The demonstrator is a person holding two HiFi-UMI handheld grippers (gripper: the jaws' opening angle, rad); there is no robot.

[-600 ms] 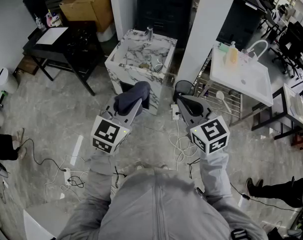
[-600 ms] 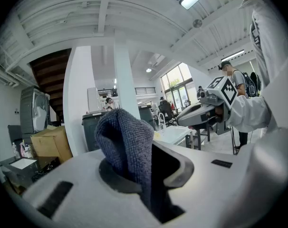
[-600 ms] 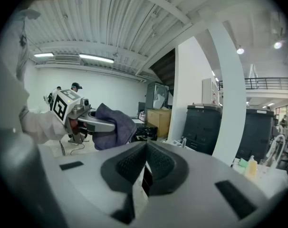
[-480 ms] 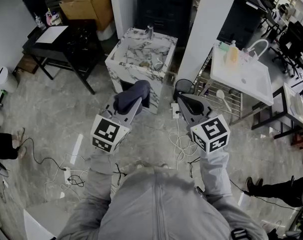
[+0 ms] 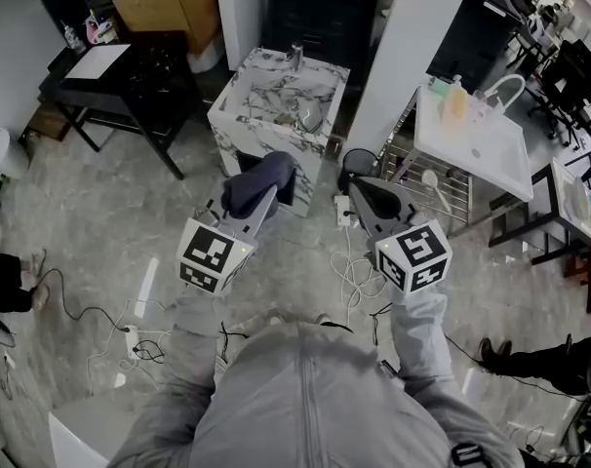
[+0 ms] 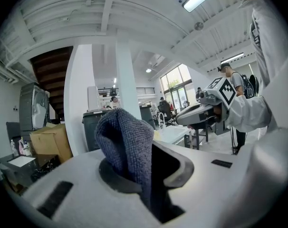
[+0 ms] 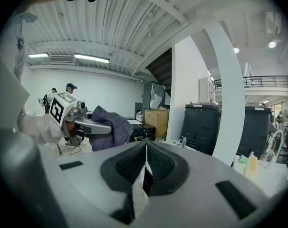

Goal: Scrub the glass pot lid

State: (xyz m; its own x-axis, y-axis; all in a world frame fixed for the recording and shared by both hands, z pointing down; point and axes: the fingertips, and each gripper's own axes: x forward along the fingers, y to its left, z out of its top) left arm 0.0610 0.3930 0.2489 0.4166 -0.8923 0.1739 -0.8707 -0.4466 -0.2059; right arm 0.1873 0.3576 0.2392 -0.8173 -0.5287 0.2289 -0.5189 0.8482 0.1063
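My left gripper (image 5: 264,195) pinches a dark grey cloth (image 5: 257,180). My right gripper (image 5: 362,191) has its jaws pressed together on nothing. Both hang above the floor, short of the marbled sink (image 5: 239,117), where a roundish rim (image 5: 310,117) may be the glass pot lid; I cannot tell.

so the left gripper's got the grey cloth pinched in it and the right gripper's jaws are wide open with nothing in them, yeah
Not quite. The right gripper is empty, but its jaws are closed together, not wide open; the right gripper view shows the two ribbed pads meeting with no gap. The rest holds: the left gripper has the grey cloth pinched in it.
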